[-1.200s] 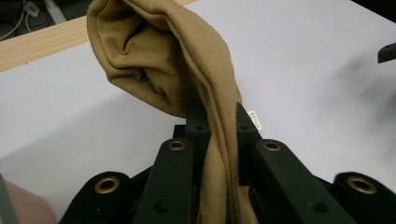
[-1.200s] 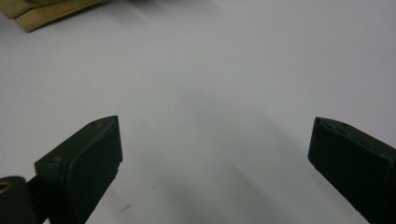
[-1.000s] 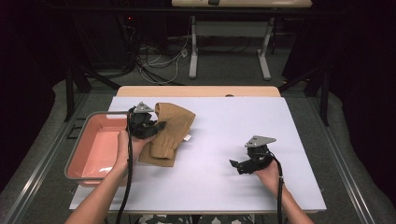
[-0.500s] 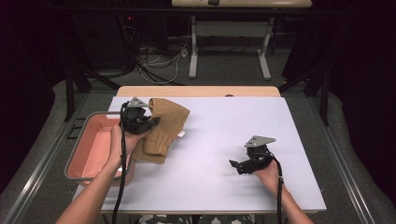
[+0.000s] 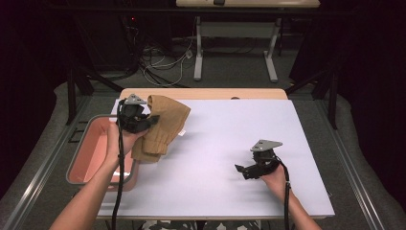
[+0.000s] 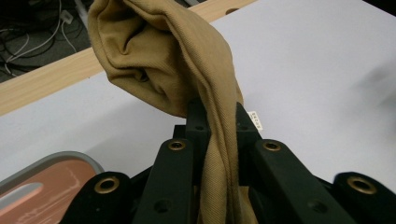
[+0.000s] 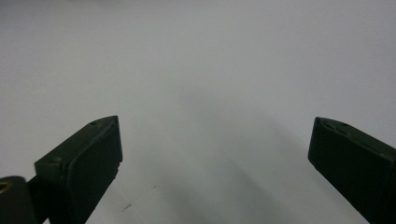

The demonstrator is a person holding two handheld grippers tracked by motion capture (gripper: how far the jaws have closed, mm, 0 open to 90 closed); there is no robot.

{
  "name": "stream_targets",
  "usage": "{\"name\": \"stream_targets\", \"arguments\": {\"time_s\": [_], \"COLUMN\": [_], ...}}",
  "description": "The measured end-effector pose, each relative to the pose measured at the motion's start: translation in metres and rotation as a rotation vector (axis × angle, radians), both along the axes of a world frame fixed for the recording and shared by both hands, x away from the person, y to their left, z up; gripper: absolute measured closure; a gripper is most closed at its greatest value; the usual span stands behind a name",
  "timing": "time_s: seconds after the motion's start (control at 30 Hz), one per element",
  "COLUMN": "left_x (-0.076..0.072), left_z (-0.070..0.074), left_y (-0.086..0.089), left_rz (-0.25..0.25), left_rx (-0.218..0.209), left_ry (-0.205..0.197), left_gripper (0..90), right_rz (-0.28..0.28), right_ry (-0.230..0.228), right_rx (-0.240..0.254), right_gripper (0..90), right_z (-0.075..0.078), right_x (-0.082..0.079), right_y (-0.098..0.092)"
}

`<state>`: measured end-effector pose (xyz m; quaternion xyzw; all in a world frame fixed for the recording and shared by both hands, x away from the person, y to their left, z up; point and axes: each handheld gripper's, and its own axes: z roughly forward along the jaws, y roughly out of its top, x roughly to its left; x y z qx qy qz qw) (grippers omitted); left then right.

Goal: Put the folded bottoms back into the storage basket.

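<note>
Step in hand, as judged: carry the tan cloth [image 5: 160,125] left to the pink bin [image 5: 81,158]. Lift until the hanging end clears the near rim, then centre it over the bin before letting go.

Left gripper [image 5: 143,122]: jaws clenched on a bunched fold of cloth, seen in the left gripper view [image 6: 212,140]. Cloth hangs at the worktop's [image 5: 215,143] left edge, beside the bin.

Right gripper [image 5: 243,171]: jaws spread wide, holding nothing, low over bare worktop at near right.

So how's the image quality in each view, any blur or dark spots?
High view: table brightly lit, surroundings dark, slightly soft. Left gripper view: cloth sharp, near fingers a bit soft. Right gripper view: fingers blurred, with a soft shadow on the white top.
</note>
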<state>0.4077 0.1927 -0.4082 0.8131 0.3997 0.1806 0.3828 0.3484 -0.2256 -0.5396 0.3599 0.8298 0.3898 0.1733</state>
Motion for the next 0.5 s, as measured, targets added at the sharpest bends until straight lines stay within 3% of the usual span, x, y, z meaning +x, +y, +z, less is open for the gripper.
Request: {"name": "stream_targets", "arguments": {"time_s": [0.5], "left_x": [0.003], "left_z": [0.019], "left_y": [0.02], "left_rz": [0.042], "left_rx": [0.007], "left_ry": [-0.016], "left_gripper": [82.4], "right_rz": [-0.001], "right_ry": [0.003], "right_rx": [0.005], "right_gripper": [2.6], "right_z": [-0.001], "right_x": [0.001], "right_y": [-0.002]}}
